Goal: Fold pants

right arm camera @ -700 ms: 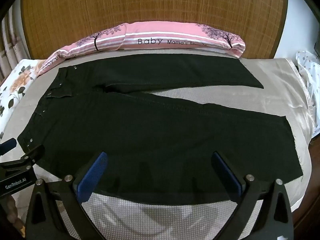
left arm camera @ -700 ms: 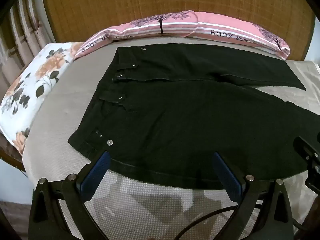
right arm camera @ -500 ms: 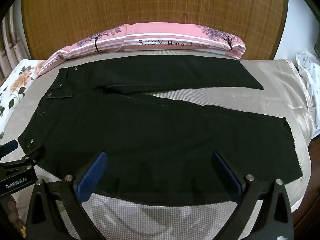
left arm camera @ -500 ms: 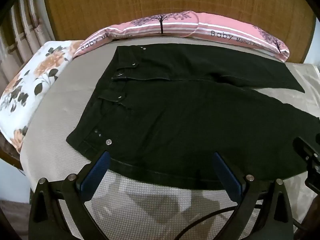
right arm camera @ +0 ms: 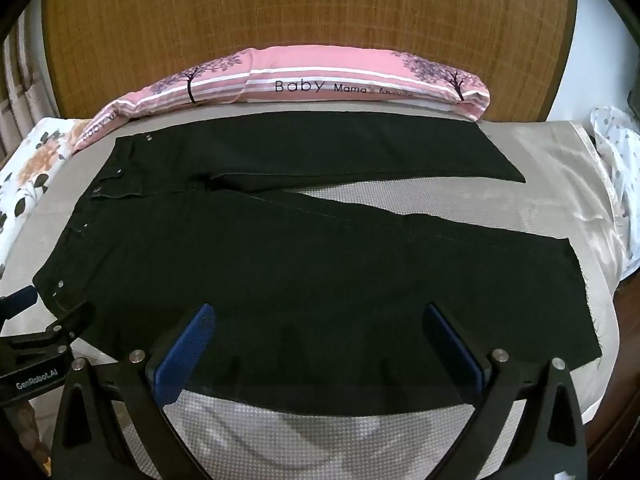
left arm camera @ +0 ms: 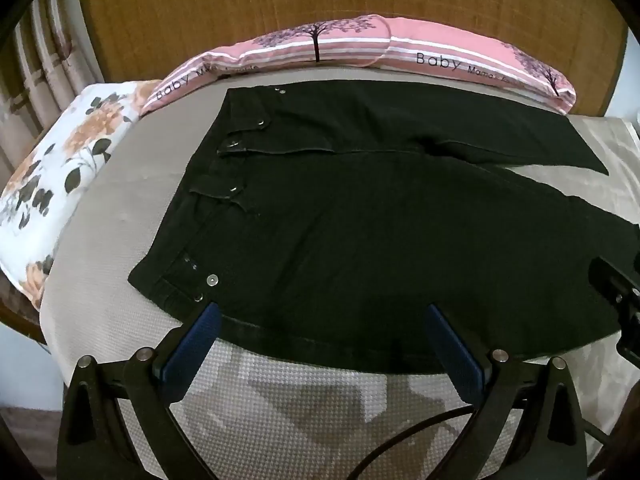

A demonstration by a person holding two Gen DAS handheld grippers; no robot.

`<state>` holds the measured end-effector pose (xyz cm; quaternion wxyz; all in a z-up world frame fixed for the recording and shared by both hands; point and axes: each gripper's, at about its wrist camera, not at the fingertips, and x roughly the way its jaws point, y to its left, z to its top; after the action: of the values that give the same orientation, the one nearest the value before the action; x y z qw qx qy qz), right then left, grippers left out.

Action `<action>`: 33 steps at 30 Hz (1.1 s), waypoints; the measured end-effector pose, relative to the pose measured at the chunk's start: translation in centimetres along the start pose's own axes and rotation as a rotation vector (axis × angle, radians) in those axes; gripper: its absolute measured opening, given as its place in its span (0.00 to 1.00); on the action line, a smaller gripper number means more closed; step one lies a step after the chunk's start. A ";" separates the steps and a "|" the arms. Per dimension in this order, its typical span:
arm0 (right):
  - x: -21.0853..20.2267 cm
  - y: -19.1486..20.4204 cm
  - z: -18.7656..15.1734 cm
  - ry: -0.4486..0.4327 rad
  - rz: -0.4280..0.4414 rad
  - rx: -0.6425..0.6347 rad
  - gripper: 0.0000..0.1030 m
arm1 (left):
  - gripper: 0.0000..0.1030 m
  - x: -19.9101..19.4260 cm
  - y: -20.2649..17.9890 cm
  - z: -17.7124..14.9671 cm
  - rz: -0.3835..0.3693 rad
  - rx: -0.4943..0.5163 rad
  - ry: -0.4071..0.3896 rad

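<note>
Black pants lie flat on the grey bed cover, waistband to the left, both legs spread to the right in a V. They also show in the right wrist view. My left gripper is open and empty, hovering over the near edge of the pants by the waistband corner. My right gripper is open and empty over the near edge of the near leg, whose hem lies to the right. Each gripper shows at the edge of the other's view.
A long pink pillow lies along the wooden headboard behind the pants. A floral pillow sits at the left edge of the bed. A white dotted cloth hangs at the right. Grey bed cover shows in front.
Both views have shifted only slightly; the left gripper has crept a little nearer the waistband corner. The pants have not moved and both grippers stay open.
</note>
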<state>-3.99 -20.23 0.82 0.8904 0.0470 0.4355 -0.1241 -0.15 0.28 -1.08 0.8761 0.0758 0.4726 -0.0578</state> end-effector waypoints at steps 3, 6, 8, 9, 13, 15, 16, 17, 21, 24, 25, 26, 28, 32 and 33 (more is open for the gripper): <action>0.1 -0.2 0.0 0.005 -0.001 0.001 1.00 | 0.98 0.0 0.0 0.0 0.013 -0.005 0.000; 0.2 -0.3 0.0 0.008 -0.004 0.007 1.00 | 0.98 0.0 0.0 -0.1 0.023 -0.005 0.000; 0.4 -0.3 0.0 0.010 -0.005 0.010 1.00 | 0.98 0.1 0.0 0.0 0.026 -0.006 0.004; 0.4 -0.3 0.0 0.011 -0.006 0.010 1.00 | 0.98 0.1 0.1 0.0 0.019 -0.009 0.005; 0.8 -0.5 -0.1 0.017 -0.012 0.012 1.00 | 0.98 0.1 0.3 0.0 0.019 -0.015 0.005; 0.9 -0.5 -0.1 0.019 -0.009 0.014 1.00 | 0.98 0.1 0.4 0.1 0.021 -0.011 0.002; 1.0 -0.5 -0.1 0.020 -0.010 0.012 1.00 | 0.98 0.1 0.4 0.1 0.025 -0.009 0.007; 0.9 -0.5 -0.2 0.019 -0.010 0.012 1.00 | 0.98 0.3 0.4 0.1 0.022 -0.006 0.015; 0.9 -0.4 -0.4 0.012 -0.009 0.008 1.00 | 0.98 0.4 0.9 0.1 0.017 -0.035 0.017; 0.8 -0.3 -0.4 0.009 -0.008 0.007 1.00 | 0.98 0.2 1.6 0.2 0.001 -0.061 0.000; 0.8 -0.3 -0.4 0.009 -0.008 0.005 1.00 | 0.98 0.2 1.7 0.2 -0.001 -0.064 -0.001; 0.7 -0.3 -0.4 0.009 -0.010 0.004 1.00 | 0.98 0.2 1.8 0.3 -0.004 -0.065 0.002; 0.7 -0.2 -0.3 0.010 -0.009 0.003 1.00 | 0.98 0.3 2.0 0.4 -0.013 -0.069 0.010; 0.7 -0.2 -0.2 0.011 -0.006 0.002 1.00 | 0.98 0.5 2.1 0.5 -0.017 -0.078 0.026; 0.7 -0.1 -0.2 0.011 -0.008 0.000 1.00 | 0.98 0.5 2.1 0.5 -0.006 -0.076 0.026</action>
<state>-3.74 -20.43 0.20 0.8875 0.0459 0.4406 -0.1272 0.86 2.27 -1.06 0.8720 0.0417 0.4859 -0.0415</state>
